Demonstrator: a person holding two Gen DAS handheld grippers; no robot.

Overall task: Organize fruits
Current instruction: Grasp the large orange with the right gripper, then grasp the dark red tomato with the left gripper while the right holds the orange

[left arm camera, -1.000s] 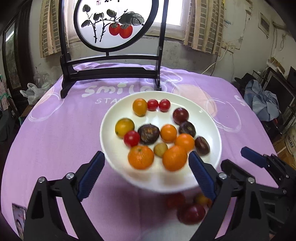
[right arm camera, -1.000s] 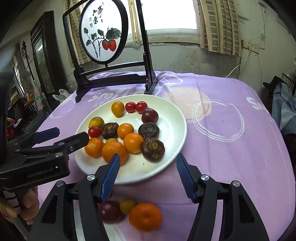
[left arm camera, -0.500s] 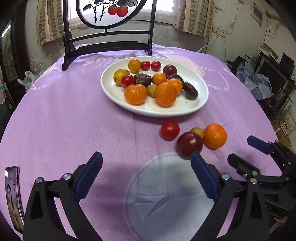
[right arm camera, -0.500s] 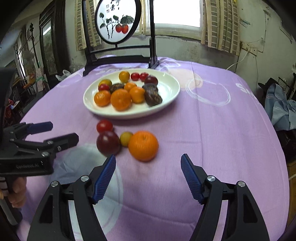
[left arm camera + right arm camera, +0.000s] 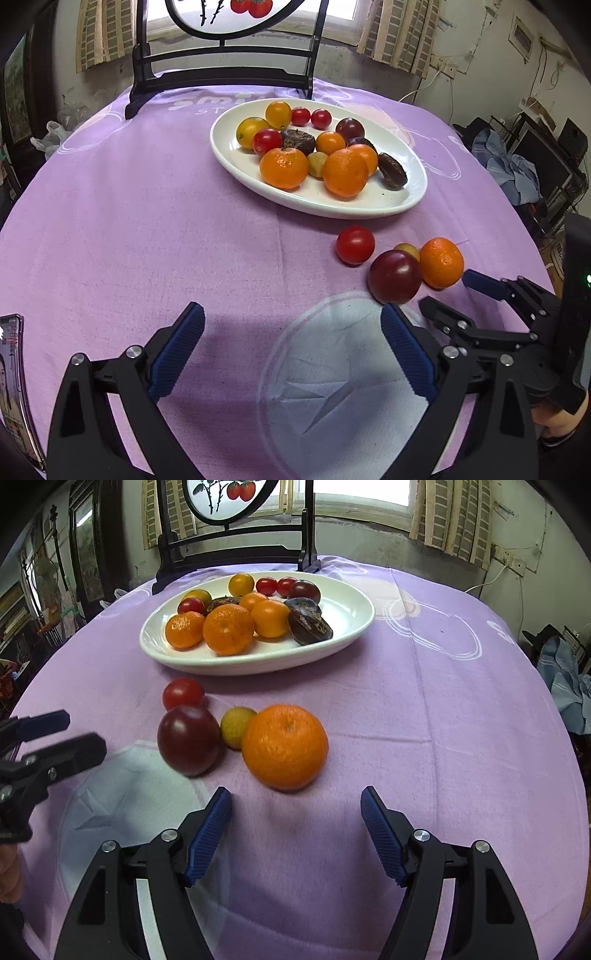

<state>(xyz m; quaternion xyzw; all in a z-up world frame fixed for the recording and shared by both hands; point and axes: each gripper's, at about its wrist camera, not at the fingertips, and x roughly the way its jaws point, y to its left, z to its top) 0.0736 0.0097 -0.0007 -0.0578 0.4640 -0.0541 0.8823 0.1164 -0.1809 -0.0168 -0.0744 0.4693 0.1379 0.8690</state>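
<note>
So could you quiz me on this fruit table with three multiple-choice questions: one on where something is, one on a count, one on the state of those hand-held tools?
1. The big loose orange mandarin lies:
A. on the white oval plate
B. on the purple tablecloth, nearer the camera than the plate
C. in the jaws

2. Fruits lying off the plate:
A. two
B. four
C. six

3. The right gripper:
A. open, holding nothing
B. shut on a tomato
C. out of view

Answers: 1 B, it rests on the cloth beside the small yellow-green fruit. 2 B, the mandarin, yellow-green fruit, dark purple round fruit and red cherry tomato. 3 A, its jaws stand wide apart.
</note>
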